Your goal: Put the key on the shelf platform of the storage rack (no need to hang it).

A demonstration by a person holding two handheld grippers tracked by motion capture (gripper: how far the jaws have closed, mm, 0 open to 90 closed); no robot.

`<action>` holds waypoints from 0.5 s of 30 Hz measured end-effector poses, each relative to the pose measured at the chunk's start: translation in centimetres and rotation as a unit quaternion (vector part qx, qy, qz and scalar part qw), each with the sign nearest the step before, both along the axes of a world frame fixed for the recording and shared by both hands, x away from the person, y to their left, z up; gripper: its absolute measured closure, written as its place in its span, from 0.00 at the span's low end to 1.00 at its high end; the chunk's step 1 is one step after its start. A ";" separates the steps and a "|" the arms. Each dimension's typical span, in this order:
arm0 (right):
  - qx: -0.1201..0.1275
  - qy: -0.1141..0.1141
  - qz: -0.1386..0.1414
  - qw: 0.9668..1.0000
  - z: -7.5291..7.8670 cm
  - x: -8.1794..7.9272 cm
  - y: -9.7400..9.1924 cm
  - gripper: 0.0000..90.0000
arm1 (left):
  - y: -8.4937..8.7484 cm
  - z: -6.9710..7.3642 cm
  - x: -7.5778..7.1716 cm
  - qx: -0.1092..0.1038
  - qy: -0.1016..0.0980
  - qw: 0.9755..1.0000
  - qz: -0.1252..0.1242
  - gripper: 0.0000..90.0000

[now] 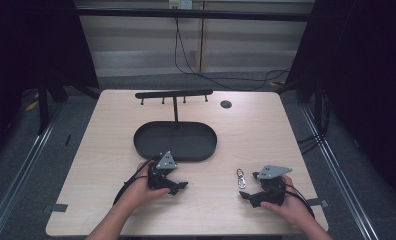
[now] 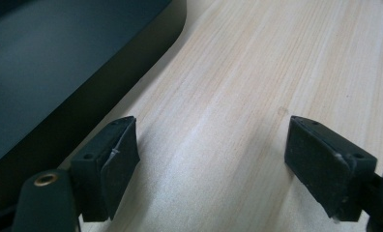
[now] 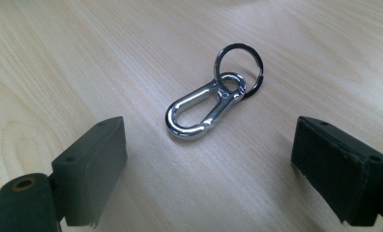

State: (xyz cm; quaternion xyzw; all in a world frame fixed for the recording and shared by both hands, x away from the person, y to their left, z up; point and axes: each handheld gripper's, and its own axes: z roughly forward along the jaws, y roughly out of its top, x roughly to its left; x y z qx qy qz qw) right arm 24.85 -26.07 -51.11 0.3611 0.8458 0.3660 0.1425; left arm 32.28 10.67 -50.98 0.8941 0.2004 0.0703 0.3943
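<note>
While both hands rested low on the pale wooden surface (image 1: 111, 165), the right gripper (image 1: 245, 195) lay at the near right with its jaws spread wide and nothing between them. In the right gripper view a silver snap hook (image 3: 201, 111) lay flat on the wood just ahead of those jaws, roughly midway between them and touching neither; a dark split ring (image 3: 239, 67) was threaded through the hook's small eye at its far end. From the high view the snap hook sat just beside the right gripper's tip, toward the middle of the surface.

The left gripper (image 1: 182, 185) rested at the near left, in front of a black oval tray (image 1: 146, 145), its jaws likewise released and empty, with bare wood grain showing between them in the left gripper view. The tray's rounded wall (image 2: 107, 72) ran close along the left side of that view, near the jaw on that side but apart from it.

A thin post rose from the tray's far side to a black crossbar (image 1: 173, 93) with four short pegs hanging under it. A small dark round cap (image 1: 226, 104) sat in the surface near its far edge, right of the crossbar. Each gripper carried a grey three-cornered plate on top, and a cable trailed back from each past the hand.
</note>
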 end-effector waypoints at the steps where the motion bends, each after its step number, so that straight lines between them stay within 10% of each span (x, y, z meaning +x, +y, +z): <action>1: 0.000 0.000 -0.001 1.000 0.0 0.0 0.0 0.13 | 0.0 0.0 0.0 0.000 0.000 1.000 -0.001 0.21; 15: -0.031 0.036 -0.020 0.999 0.9 0.6 0.7 0.19 | -0.1 0.0 0.0 -0.002 0.001 1.000 -0.002 0.19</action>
